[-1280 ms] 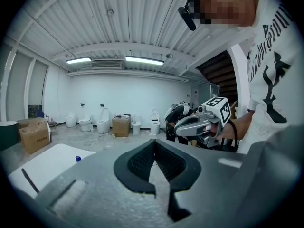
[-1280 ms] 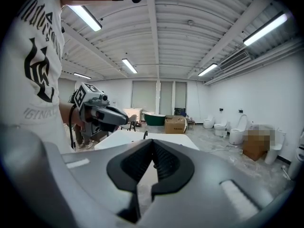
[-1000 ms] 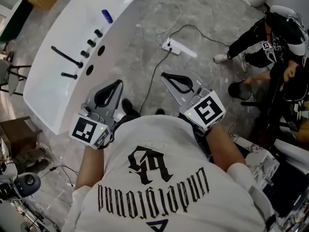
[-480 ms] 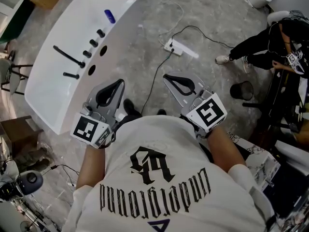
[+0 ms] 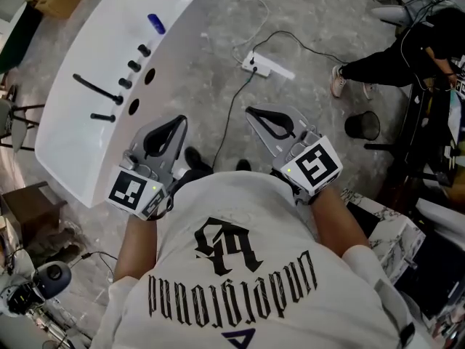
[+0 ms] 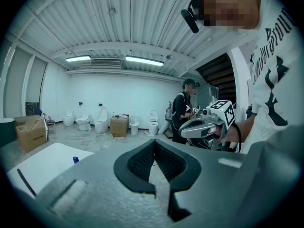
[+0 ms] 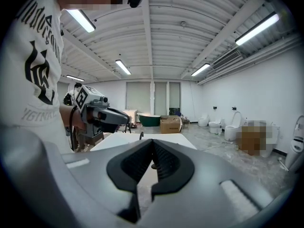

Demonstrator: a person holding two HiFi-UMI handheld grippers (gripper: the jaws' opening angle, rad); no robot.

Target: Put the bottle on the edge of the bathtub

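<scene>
- Left claw (image 5: 174,126) and right claw (image 5: 254,115): both clenched, nothing between the tips.
- Blue bottle (image 5: 156,23) sits on the white bathtub's (image 5: 73,144) top at its far end, past the black fittings (image 5: 134,65), well apart from both claws.
- Claws held near the torso, pointing forward. Reads as an idle stance, not a reach.

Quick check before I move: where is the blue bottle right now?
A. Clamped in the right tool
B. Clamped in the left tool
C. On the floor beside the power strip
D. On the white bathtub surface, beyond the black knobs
D: the blue bottle sits on the white bathtub surface past the black knobs, while the left tool and right tool are both shut on nothing.
</scene>
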